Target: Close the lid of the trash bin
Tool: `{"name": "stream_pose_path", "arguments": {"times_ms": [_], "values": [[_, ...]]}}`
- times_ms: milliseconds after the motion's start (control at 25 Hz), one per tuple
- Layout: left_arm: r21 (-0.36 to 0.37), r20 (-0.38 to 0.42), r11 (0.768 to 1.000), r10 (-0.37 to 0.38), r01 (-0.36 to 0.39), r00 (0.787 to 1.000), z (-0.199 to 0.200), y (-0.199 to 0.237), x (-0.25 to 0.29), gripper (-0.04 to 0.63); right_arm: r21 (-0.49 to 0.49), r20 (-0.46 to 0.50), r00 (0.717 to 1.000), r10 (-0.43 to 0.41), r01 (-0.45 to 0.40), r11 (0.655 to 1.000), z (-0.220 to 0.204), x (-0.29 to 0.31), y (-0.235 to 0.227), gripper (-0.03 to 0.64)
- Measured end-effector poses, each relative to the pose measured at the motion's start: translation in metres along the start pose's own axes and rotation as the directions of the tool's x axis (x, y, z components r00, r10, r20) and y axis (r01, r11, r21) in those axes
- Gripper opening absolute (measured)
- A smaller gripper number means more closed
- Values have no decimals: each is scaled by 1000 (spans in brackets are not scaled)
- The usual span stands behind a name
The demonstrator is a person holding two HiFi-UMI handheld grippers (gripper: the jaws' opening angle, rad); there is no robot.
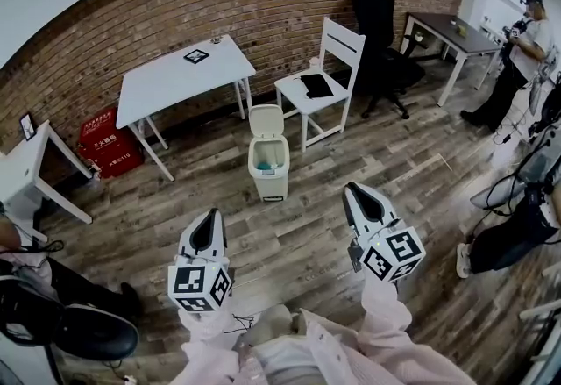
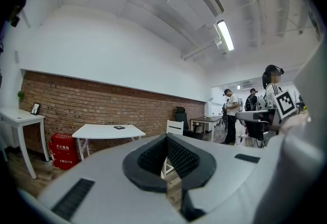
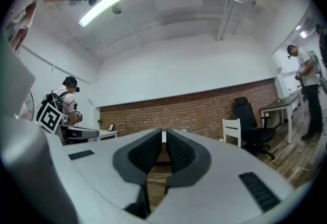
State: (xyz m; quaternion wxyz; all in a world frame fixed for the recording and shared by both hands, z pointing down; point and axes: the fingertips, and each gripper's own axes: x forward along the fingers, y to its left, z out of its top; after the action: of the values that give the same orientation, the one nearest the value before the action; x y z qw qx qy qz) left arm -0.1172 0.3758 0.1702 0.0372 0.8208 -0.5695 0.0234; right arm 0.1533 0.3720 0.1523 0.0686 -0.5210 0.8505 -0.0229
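Small cream plastic trash bin (image 1: 268, 166) stood on wood-plank floor (image 1: 298, 234), lid (image 1: 266, 122) raised at its 12 o'clock edge. It lay 1 o'clock from left gripper (image 1: 208, 217) and 11 o'clock from right gripper (image 1: 354, 192). Both were closed, empty and well apart from it.

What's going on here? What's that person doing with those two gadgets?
A person holds a two-jaw tool in each hand: the left gripper and the right gripper, both shut and empty. Ahead on the wooden floor, between a white table and a white chair, stands a small trash bin with its lid up. Neither gripper touches it; the lid is not yet closed.
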Motion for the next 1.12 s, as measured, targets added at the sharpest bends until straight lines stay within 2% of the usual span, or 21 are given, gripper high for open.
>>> {"name": "stream_pose_path", "arguments": {"times_ms": [80,240,560,800,1120], "values": [[-2,-4,1000,7,-7,1000,0,2,2,-8,7,-1,1000,1,-1,1000,0,5,-1,17],[-6,-5,1000,21,-21,1000,-4,6,4,-8,25,-1,1000,4,-4,1000,-6,13,-3,88],[-24,-29,999,37,-37,999,-17,24,24,-8,54,-10,1000,-21,21,998,-20,37,-15,157],[-41,-47,998,39,-41,998,-22,49,56,-8,59,-30,999,-27,29,998,-30,78,-25,161],[-63,-85,997,26,-32,996,-26,87,127,-8,88,-80,997,-20,27,996,-47,155,-44,161]]}}
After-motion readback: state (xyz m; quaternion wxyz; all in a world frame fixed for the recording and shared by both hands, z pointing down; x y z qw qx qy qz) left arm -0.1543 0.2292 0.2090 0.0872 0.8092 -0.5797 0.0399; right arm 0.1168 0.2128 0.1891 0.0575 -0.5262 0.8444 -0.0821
